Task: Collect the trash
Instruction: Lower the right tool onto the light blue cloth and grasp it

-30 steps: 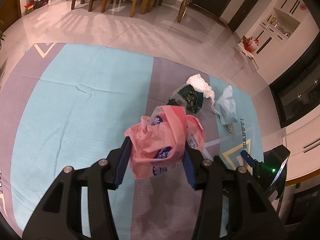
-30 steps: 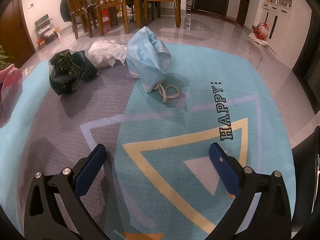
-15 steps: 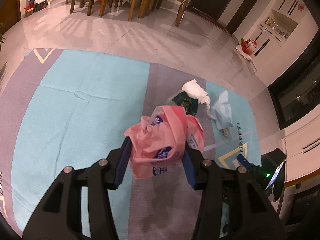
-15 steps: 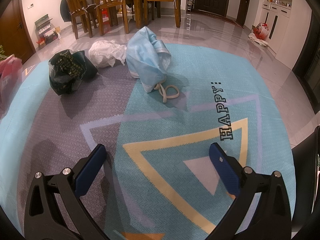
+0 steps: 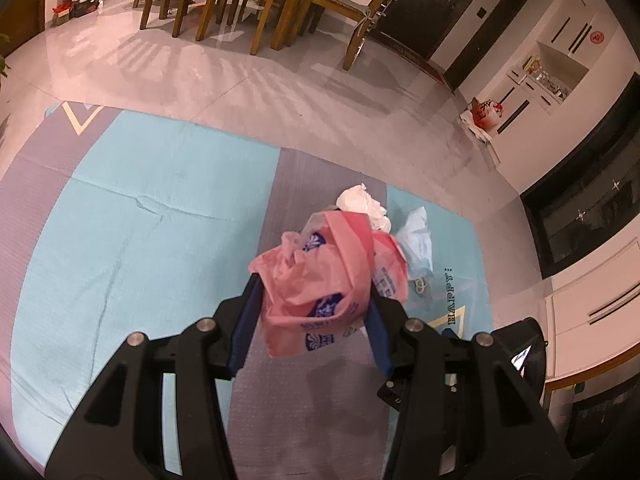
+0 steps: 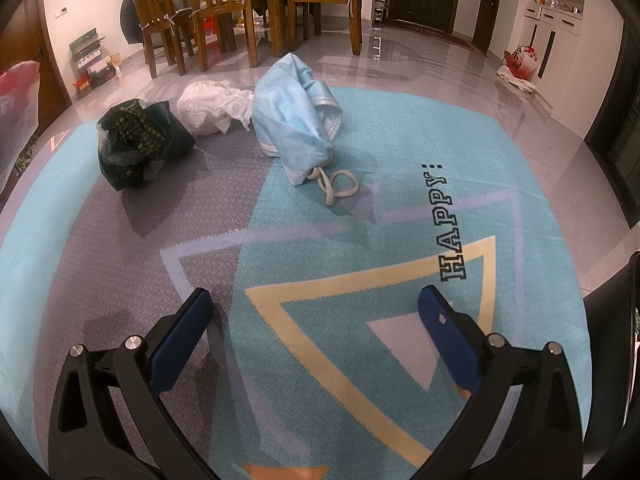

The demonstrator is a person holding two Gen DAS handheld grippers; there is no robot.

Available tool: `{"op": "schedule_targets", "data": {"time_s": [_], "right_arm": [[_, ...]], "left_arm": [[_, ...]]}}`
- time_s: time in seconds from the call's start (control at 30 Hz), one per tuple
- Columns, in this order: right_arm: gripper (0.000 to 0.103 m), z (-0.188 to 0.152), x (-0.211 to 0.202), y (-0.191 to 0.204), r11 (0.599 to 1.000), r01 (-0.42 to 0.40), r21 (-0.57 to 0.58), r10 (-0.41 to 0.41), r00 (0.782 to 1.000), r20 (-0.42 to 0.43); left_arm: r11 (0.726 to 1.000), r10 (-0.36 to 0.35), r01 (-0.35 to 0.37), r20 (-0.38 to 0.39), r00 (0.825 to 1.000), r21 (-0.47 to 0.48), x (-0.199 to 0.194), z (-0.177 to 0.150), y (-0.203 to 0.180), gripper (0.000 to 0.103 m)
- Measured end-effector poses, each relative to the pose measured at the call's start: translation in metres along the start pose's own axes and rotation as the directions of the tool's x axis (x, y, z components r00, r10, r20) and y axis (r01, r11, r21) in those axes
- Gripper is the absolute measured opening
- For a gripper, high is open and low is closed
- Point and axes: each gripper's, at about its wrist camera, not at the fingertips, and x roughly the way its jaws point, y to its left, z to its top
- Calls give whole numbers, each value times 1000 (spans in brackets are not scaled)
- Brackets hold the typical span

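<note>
Beyond rug edge, bare tile floor

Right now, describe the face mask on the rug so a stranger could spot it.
Start at the rug's HAPPY lettering. Left of it lies a row of trash: the light blue face mask is the nearest piece, unlike the white paper wad and black bag.
</note>
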Motion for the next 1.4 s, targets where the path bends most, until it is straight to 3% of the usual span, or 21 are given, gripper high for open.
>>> {"op": "schedule_targets", "data": {"time_s": [0.2,0.77,0.9,0.97,1.07,1.2,1.37,1.4], "right_arm": [[101,1,1,1,1000,5,7,-5,1000,0],[101,5,8,7,999,24,34,-24,1000,0],[100,28,10,0,994,33,102,-19,991,-132],[99,49,-5,-12,986,-15,167,30,996,-87],[88,87,-17,-18,990,-32,136,40,998,-52],[70,117,1,-22,983,-65,172,82,992,-94],[65,120,36,-11,986,-48,157,76,981,-177],[51,117,39,-10,987,-52,152,80,979,-189]], "left_arm": [[999,23,-23,4,1000,24,2,2,1,48],[1000,11,-11,-19,1000,-28,9,9,12,48],[999,12,-13,-21,1000,-40,9,10,16,48],[999,10,-11,-22,1000,-41,8,11,17,48],[999,16,-17,-14,1000,-35,8,11,17,48],[999,23,-23,-23,999,-40,14,11,16,48],[999,50,-50,-21,999,-9,17,12,11,48],[998,59,-60,-22,998,-5,18,11,11,48]]}}
